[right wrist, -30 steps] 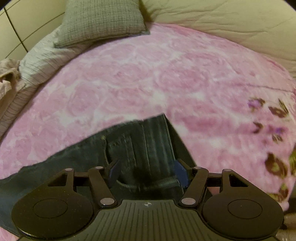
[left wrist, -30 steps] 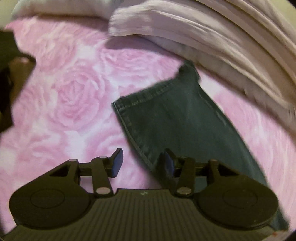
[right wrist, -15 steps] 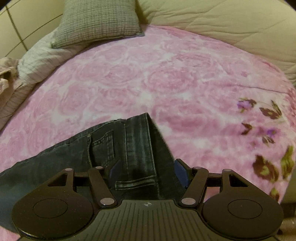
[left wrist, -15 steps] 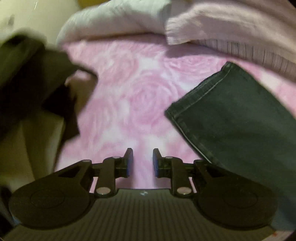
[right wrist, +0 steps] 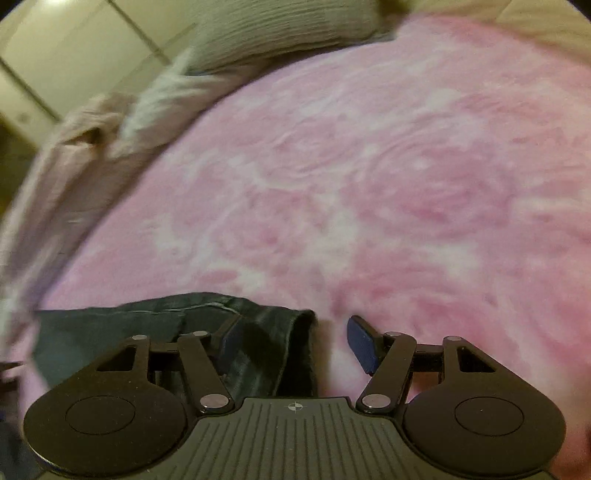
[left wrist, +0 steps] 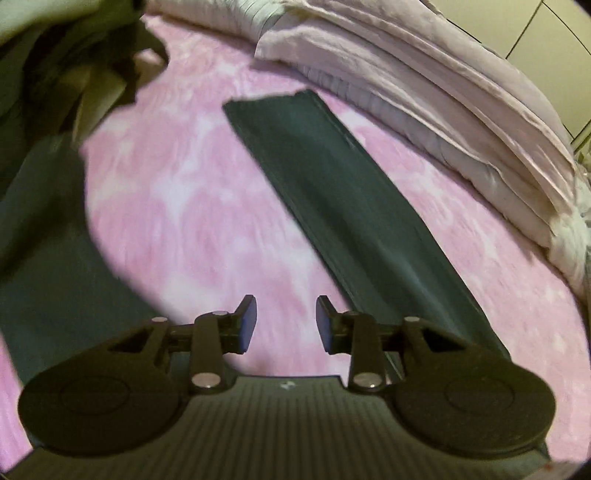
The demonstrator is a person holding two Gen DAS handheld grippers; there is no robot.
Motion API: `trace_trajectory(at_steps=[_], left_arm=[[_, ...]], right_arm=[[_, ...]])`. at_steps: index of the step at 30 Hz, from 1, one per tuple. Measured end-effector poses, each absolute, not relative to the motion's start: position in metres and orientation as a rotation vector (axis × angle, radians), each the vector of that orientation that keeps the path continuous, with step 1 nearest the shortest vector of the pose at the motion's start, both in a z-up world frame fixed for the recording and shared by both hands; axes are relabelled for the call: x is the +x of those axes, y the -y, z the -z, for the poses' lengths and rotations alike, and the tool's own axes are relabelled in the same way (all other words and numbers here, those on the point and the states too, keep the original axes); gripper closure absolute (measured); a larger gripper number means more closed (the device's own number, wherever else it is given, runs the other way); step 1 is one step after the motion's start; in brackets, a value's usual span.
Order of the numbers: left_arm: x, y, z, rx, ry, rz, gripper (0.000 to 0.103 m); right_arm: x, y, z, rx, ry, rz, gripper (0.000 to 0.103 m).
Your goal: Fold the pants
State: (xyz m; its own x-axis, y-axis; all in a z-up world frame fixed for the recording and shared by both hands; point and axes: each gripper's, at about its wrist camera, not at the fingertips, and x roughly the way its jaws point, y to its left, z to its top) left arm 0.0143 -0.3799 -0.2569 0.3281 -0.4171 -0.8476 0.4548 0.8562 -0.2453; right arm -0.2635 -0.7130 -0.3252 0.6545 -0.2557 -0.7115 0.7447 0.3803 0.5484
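Dark denim jeans [left wrist: 343, 206], one item, lying flat on the pink rose-print blanket [left wrist: 207, 206]; leg stretches toward the folded pale bedding [left wrist: 436, 110], hem end nearest it. Left gripper [left wrist: 283, 325]: jaws part-open, just been widening, nothing between them, above bare blanket just beside the leg. Right gripper [right wrist: 295, 341]: jaws part-open, just been narrowing, bunched jeans fabric between them on the left-pad side; contact blurred, possibly touching, no clamp visible. Grey textured pillow [right wrist: 280, 29] well beyond the jeans.

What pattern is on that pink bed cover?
Large pink and white roses on the bed cover, clearest in the right wrist view.
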Motion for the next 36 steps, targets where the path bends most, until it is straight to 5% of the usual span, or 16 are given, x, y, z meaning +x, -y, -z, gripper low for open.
trace_trajectory(at_steps=[1,2,3,13,16,19,23,24,30,36], left_arm=[[-0.004,0.374,0.256,0.027,-1.11,0.559,0.073],[-0.021,0.369,0.257,0.014,-1.128,0.551,0.073],[-0.039,0.365,0.259,0.004,-1.144,0.544,0.073],[-0.126,0.373,0.237,0.014,-1.126,0.545,0.073],[-0.14,0.38,0.24,0.044,-1.121,0.56,0.073],[-0.153,0.392,0.251,0.067,-1.167,0.566,0.073],[-0.169,0.395,0.256,0.125,-1.189,0.602,0.073],[-0.17,0.395,0.258,0.138,-1.198,0.606,0.073],[-0.172,0.401,0.268,0.184,-1.244,0.67,0.073],[-0.168,0.412,0.283,0.234,-1.287,0.82,0.073]], right_arm=[[-0.265,0.716,0.327,1.008,-0.583,0.622,0.065],[-0.265,0.719,0.33,1.045,-0.587,0.578,0.089],[-0.266,0.72,0.332,1.065,-0.587,0.552,0.093],[-0.269,0.764,0.249,0.881,-0.469,0.538,0.1],[-0.251,0.783,0.286,0.835,-0.657,0.632,0.099],[-0.246,0.795,0.324,0.926,-0.708,0.67,0.085],[-0.278,0.771,0.309,1.067,-0.604,0.727,0.048],[-0.288,0.759,0.305,1.069,-0.602,0.728,0.046],[-0.36,0.643,0.297,1.235,-0.651,0.698,0.046],[-0.333,0.583,0.267,1.05,-0.555,0.634,0.051]])
